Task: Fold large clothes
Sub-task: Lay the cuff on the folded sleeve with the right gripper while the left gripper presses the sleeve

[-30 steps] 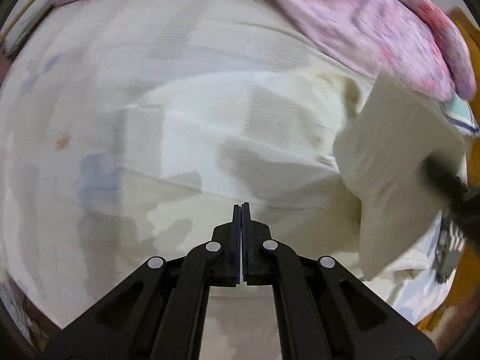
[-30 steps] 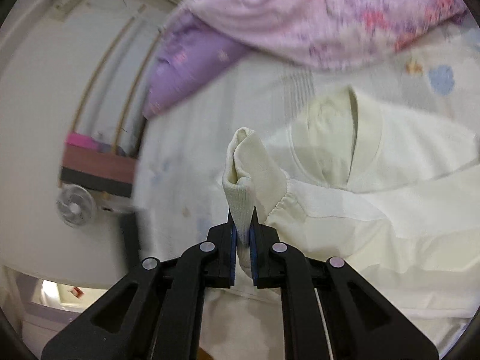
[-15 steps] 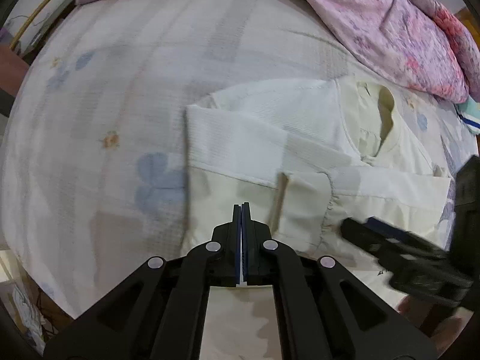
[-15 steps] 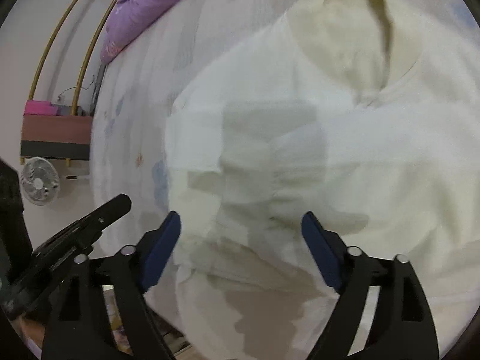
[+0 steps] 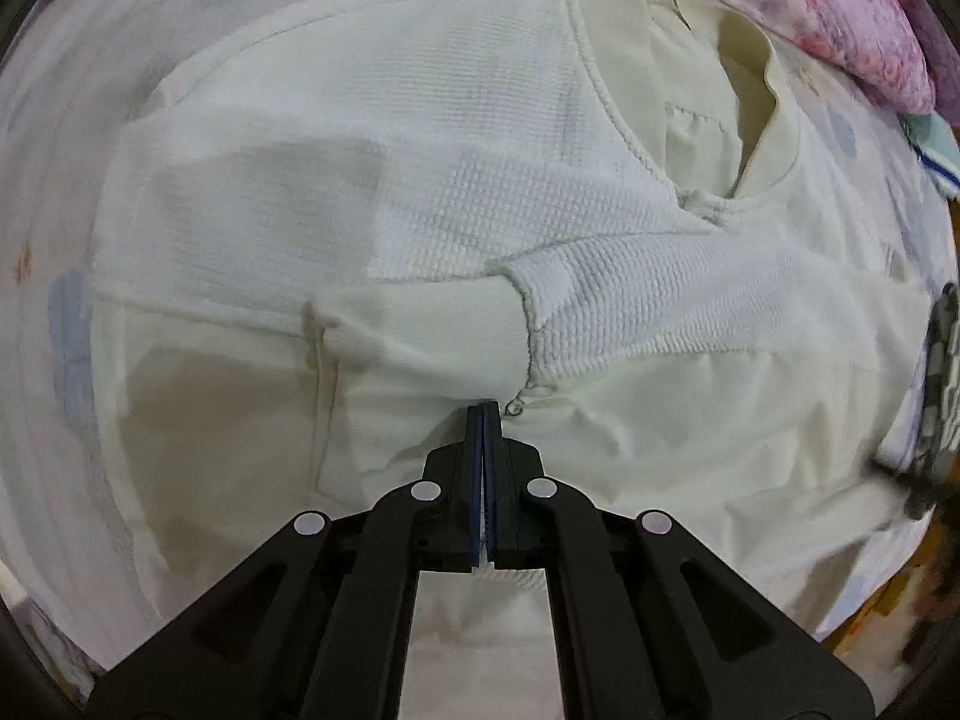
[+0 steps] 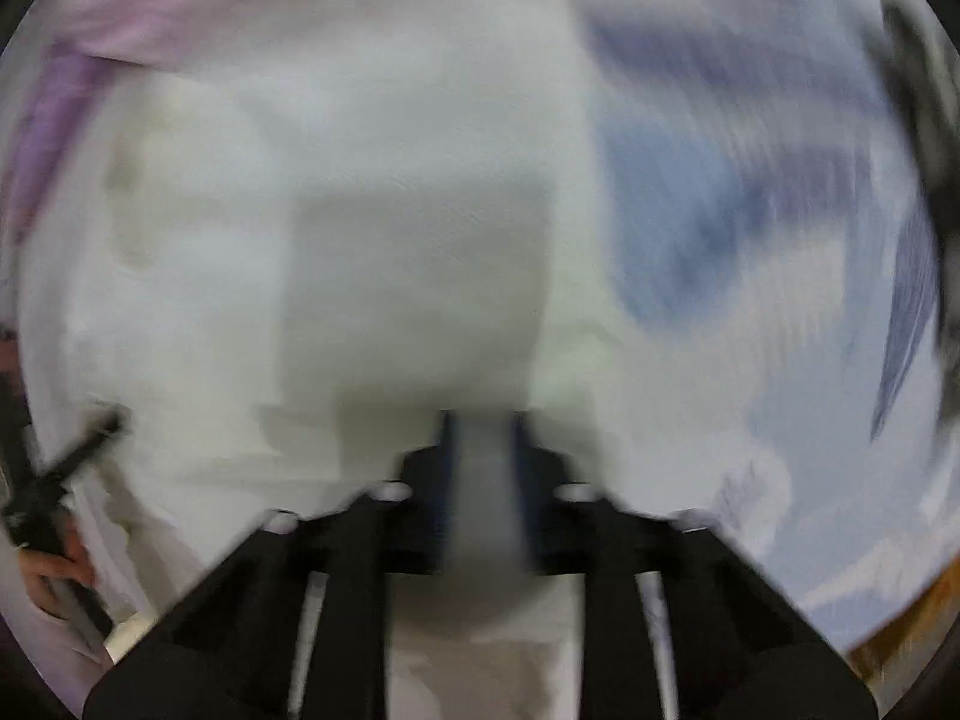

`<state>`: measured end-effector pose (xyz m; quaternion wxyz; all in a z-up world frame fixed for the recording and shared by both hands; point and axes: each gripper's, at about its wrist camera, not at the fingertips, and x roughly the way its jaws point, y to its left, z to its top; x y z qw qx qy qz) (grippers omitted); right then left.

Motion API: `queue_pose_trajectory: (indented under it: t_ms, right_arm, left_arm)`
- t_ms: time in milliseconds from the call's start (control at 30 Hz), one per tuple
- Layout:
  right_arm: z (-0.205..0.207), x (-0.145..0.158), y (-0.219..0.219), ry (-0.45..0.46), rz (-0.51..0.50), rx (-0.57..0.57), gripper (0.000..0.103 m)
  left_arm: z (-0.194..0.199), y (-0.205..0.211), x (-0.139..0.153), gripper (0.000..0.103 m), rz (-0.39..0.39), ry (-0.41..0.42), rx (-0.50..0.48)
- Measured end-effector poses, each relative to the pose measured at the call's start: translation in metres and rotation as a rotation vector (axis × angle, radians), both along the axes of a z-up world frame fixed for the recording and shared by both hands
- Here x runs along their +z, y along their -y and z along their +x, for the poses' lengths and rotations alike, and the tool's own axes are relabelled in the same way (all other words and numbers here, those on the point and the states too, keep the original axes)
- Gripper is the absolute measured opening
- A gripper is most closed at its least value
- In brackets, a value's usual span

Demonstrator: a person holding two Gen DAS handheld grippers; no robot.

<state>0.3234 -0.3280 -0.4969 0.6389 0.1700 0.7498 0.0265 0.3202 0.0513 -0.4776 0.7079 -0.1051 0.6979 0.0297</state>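
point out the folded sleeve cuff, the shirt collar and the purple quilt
sleeve cuff (image 5: 420,330), left wrist view, smooth band at the sleeve end
shirt collar (image 5: 774,138), left wrist view, right rim of the neck opening
purple quilt (image 5: 840,18), left wrist view, floral edge

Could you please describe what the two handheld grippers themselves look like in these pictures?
Both look alike. The left gripper is matte black plastic: two flat fingers lined with dark blue pads, carried on angular black linkage bars joined by four round silver rivets. The right gripper shows the same black frame, blue pads and pale rivets, though its picture is badly blurred. No cables, labels or sleeves are visible.
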Motion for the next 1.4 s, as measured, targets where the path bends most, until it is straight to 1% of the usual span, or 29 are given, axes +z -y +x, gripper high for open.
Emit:
queue_pose_trajectory:
  t_ms: [33,100,167,233,267,300,333,367,433,467,533,567,600,667,700,767,833,867,933,967,1000,1100,1200,1233,1267,1300,1333,1367,1400]
  right_arm:
    - [-0.011,0.001,0.005,0.021,0.023,-0.007,0.000]
    - [-0.023,0.002,0.007,0.052,0.016,0.013,0.000]
    - [-0.025,-0.020,0.013,0.064,0.059,-0.054,0.000]
    - [-0.019,-0.025,0.020,0.013,0.098,-0.109,0.000]
    - [-0.015,-0.018,0.020,-0.005,0.079,-0.088,0.000]
    - [-0.011,-0.007,0.018,0.016,0.048,-0.056,0.000]
    - [-0.004,0.008,0.017,0.066,0.011,-0.019,0.003]
    - [0.010,0.027,0.017,0.140,-0.001,-0.002,0.003]
    - [0.040,0.039,0.025,0.218,0.024,-0.040,0.003]
    - [0.062,0.037,0.028,0.240,0.017,-0.049,0.003]
    - [0.102,0.013,0.033,0.226,-0.037,-0.047,0.003]
    - [0.117,-0.009,0.033,0.184,-0.045,-0.057,0.000]
    - [0.124,-0.027,0.033,0.153,-0.024,-0.069,0.000]
    - [0.132,-0.030,0.041,0.115,0.019,-0.103,0.000]
    - [0.131,-0.025,0.039,0.113,0.007,-0.067,0.000]
    - [0.111,-0.013,0.026,0.081,-0.050,0.034,0.000]
    - [0.076,-0.005,0.007,0.037,-0.036,0.118,0.003]
    - [0.052,-0.007,0.000,-0.006,-0.008,0.134,0.003]
    - [0.016,-0.029,-0.007,-0.053,0.015,0.131,0.002]
    - [0.005,-0.039,-0.007,-0.014,0.018,0.119,0.000]
    - [0.000,-0.042,-0.002,0.018,0.034,0.081,0.000]
    - [0.003,-0.036,0.006,-0.023,0.061,-0.001,0.000]
    - [0.009,-0.024,-0.005,0.007,0.041,0.057,0.006]
    - [0.009,-0.018,-0.007,0.020,0.037,0.069,0.013]
    - [0.006,-0.009,-0.008,0.034,0.055,0.056,0.027]
    - [0.010,0.001,-0.012,0.043,0.079,0.038,0.034]
    - [0.013,0.010,-0.015,0.051,0.097,0.028,0.046]
    - [0.010,0.017,-0.016,0.062,0.100,0.023,0.052]
    - [0.007,0.023,-0.018,0.068,0.088,0.025,0.054]
  left_arm:
    - [-0.003,-0.001,0.000,0.000,0.005,-0.022,0.006]
    - [-0.010,0.000,-0.001,0.000,0.029,-0.053,-0.004]
    - [-0.010,0.003,-0.005,0.000,0.043,-0.059,-0.017]
    - [-0.003,0.006,-0.009,0.001,0.067,-0.087,-0.024]
    - [0.001,0.008,-0.003,0.001,0.084,-0.097,-0.025]
    - [0.004,0.010,0.004,0.001,0.101,-0.086,-0.032]
    - [0.008,0.014,0.014,0.002,0.111,-0.060,-0.048]
    - [0.013,0.018,0.025,0.002,0.105,-0.032,-0.066]
    - [0.023,0.021,0.032,0.002,0.111,-0.001,-0.079]
    - [0.030,0.022,0.027,0.002,0.115,0.003,-0.084]
    - [0.041,0.018,0.005,0.001,0.116,-0.042,-0.067]
    - [0.045,0.015,-0.009,0.001,0.107,-0.064,-0.055]
    - [0.048,0.013,-0.013,0.001,0.100,-0.061,-0.048]
    - [0.052,0.009,-0.011,0.001,0.082,-0.066,-0.028]
    - [0.050,0.008,-0.007,0.001,0.075,-0.068,-0.020]
    - [0.043,0.011,-0.004,0.001,0.107,-0.097,-0.037]
    - [0.024,0.014,-0.004,0.001,0.130,-0.142,-0.069]
    - [0.014,0.013,-0.008,0.001,0.131,-0.161,-0.058]
    - [0.006,0.008,-0.012,0.001,0.116,-0.129,-0.026]
    - [0.005,0.005,-0.013,0.001,0.103,-0.122,-0.009]
    - [0.007,0.001,-0.013,0.001,0.083,-0.120,0.023]
    - [0.009,-0.002,-0.009,0.001,0.076,-0.121,0.037]
    - [0.011,-0.001,0.001,0.001,0.077,-0.117,0.012]
    - [0.008,-0.002,0.005,0.001,0.073,-0.114,0.010]
    - [0.006,-0.002,0.007,0.002,0.073,-0.115,0.009]
    - [0.005,-0.002,0.009,0.004,0.075,-0.117,0.011]
    - [0.001,-0.004,0.013,0.008,0.078,-0.117,0.013]
    - [-0.002,-0.006,0.017,0.012,0.077,-0.117,0.014]
    - [-0.003,-0.005,0.020,0.014,0.073,-0.117,0.015]
